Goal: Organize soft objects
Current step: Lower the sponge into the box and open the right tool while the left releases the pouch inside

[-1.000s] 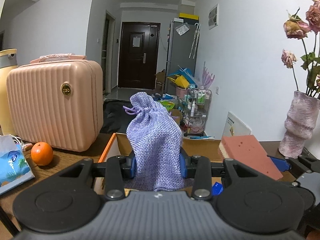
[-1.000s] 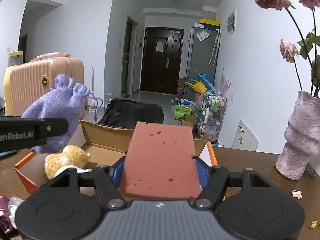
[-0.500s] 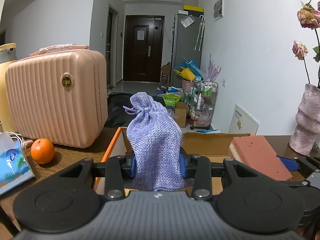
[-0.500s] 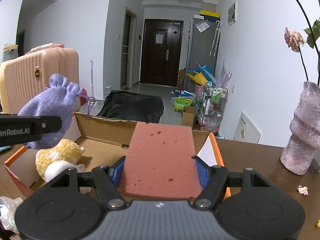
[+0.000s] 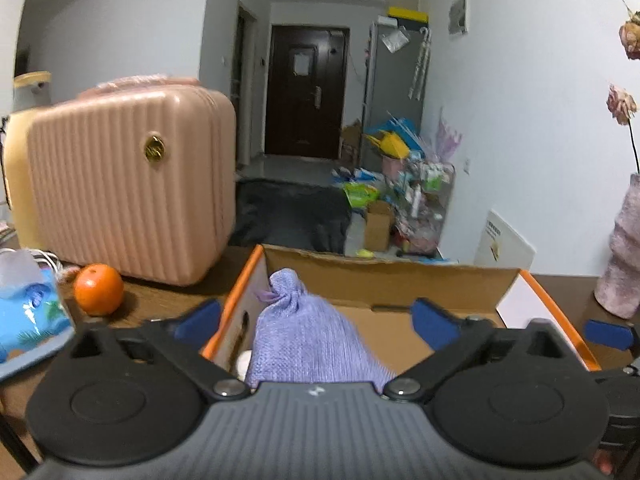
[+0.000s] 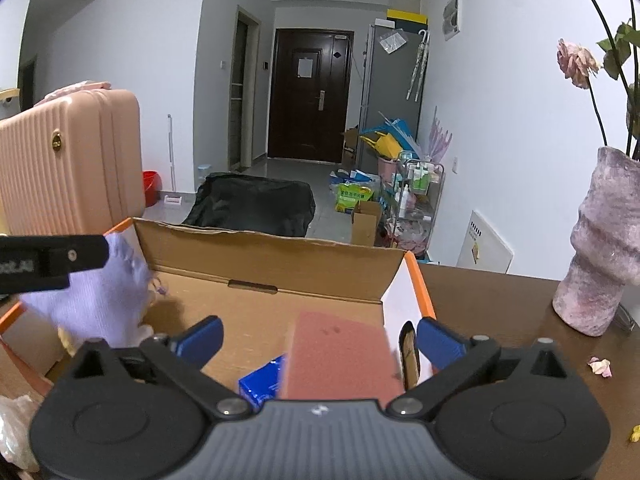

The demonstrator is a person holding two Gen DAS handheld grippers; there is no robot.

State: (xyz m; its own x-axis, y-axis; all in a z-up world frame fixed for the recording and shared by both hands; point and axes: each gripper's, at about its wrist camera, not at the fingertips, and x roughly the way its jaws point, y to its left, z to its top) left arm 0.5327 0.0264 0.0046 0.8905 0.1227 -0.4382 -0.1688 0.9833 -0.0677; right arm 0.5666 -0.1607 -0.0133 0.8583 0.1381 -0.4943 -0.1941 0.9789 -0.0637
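Release | we are opening both claws over the box (image 5: 392, 284) so soft things drop in | left claw (image 5: 316, 320) letting go, pouch (image 5: 312, 344) falling between its jaws | right claw (image 6: 320, 338) likewise, sponge (image 6: 340, 356) dropping free below it

Pink suitcase (image 5: 128, 184), orange (image 5: 98, 289), vase (image 6: 600, 248)

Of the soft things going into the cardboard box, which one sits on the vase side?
The red sponge, between the opening jaws of the right gripper, lies by the box wall nearest the vase. The purple drawstring pouch is at the opposite end, near the pink suitcase.
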